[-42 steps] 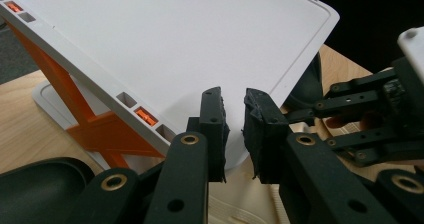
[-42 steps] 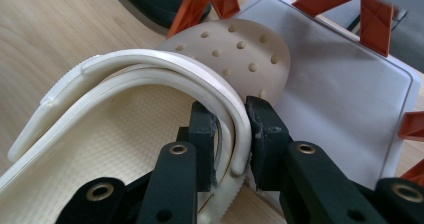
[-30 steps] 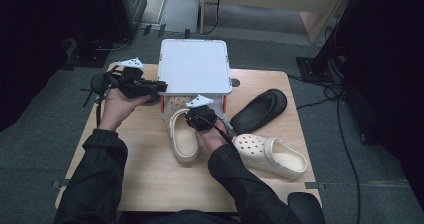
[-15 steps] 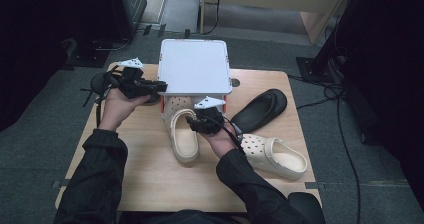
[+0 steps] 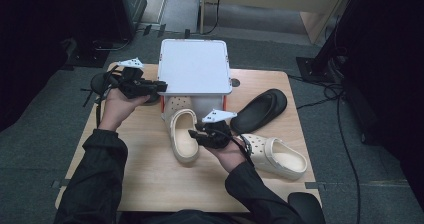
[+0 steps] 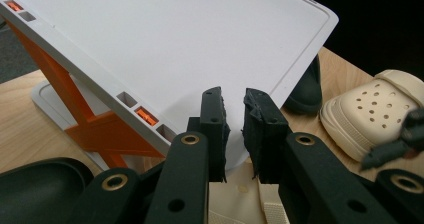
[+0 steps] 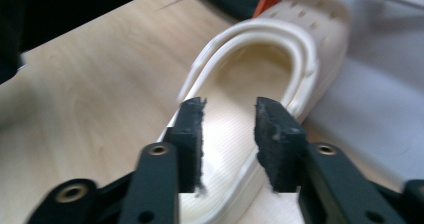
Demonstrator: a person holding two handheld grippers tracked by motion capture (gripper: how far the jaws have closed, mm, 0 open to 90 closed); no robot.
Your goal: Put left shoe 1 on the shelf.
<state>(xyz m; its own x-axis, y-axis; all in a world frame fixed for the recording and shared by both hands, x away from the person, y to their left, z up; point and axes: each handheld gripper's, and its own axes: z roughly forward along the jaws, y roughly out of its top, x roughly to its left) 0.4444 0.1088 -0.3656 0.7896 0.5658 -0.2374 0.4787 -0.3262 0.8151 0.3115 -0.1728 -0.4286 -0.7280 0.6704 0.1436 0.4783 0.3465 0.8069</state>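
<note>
A cream clog (image 5: 182,134) lies mid-table with its toe under a white shelf on orange supports (image 5: 192,66). My right gripper (image 5: 196,135) hovers over the clog's heel end. In the right gripper view its jaws stand open above the clog's footbed (image 7: 250,69), with nothing between them (image 7: 228,144). My left gripper (image 5: 155,87) is held at the shelf's left front corner. In the left gripper view its jaws (image 6: 234,129) are a narrow gap apart, empty, against the white shelf top (image 6: 200,44).
A second cream clog (image 5: 277,154) lies at the right front, seen also as a perforated clog (image 6: 370,114). One black slipper (image 5: 260,109) lies to the right of the shelf. Another black slipper (image 5: 99,84) is under my left hand. Bare wood (image 5: 125,179) is at the front left.
My right gripper has drawn back toward the person along the cream clog, from near the shelf to the heel end. The left gripper and the shoes have stayed put.
</note>
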